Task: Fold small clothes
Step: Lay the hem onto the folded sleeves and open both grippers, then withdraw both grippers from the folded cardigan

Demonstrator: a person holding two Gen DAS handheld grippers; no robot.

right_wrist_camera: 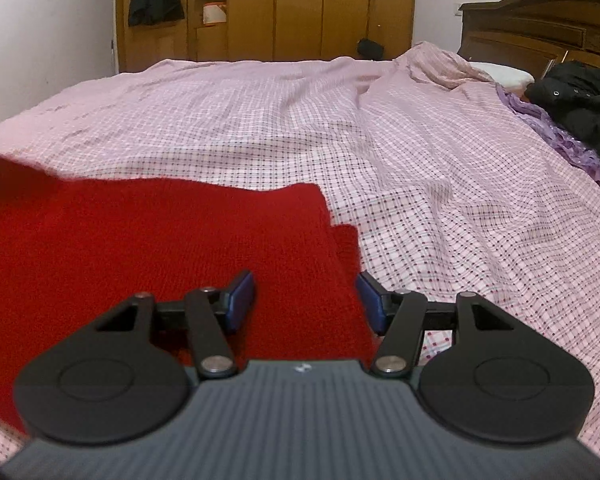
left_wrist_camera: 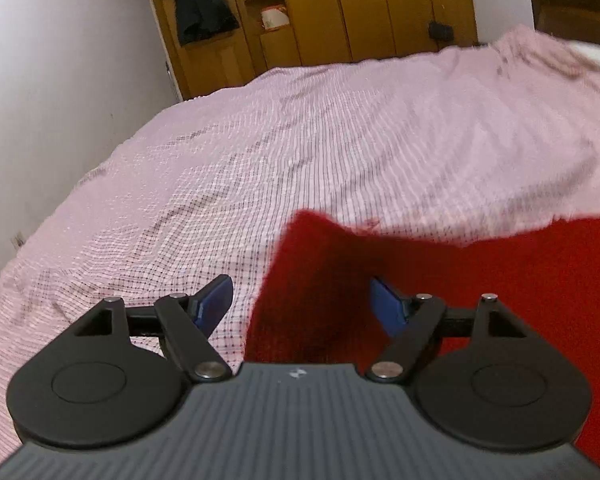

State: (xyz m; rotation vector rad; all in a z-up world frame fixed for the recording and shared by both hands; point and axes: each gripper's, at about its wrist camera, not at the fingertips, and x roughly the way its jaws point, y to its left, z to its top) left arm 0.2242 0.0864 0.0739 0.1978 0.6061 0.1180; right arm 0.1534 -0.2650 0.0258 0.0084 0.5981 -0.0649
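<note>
A red knitted garment (left_wrist_camera: 480,280) lies on the pink checked bedsheet (left_wrist_camera: 260,140). Over its left edge hovers my left gripper (left_wrist_camera: 302,300), open wide: the left pad is above bare sheet and the right pad above red cloth. That corner of the garment looks darker and slightly raised. In the right wrist view the same red garment (right_wrist_camera: 160,240) fills the lower left, folded into layers with a stepped right edge. My right gripper (right_wrist_camera: 306,300) stands open across that edge. Red cloth lies between and below its blue pads, which do not press on it.
The sheet (right_wrist_camera: 440,168) is wrinkled and bunched toward a wooden headboard (right_wrist_camera: 540,20) with a white pillow (right_wrist_camera: 504,74). A black jacket (right_wrist_camera: 584,108) and a purple cloth (right_wrist_camera: 556,136) lie at the bed's right. A wooden wardrobe (right_wrist_camera: 300,8) stands beyond the bed, a white wall (left_wrist_camera: 60,60) on the left.
</note>
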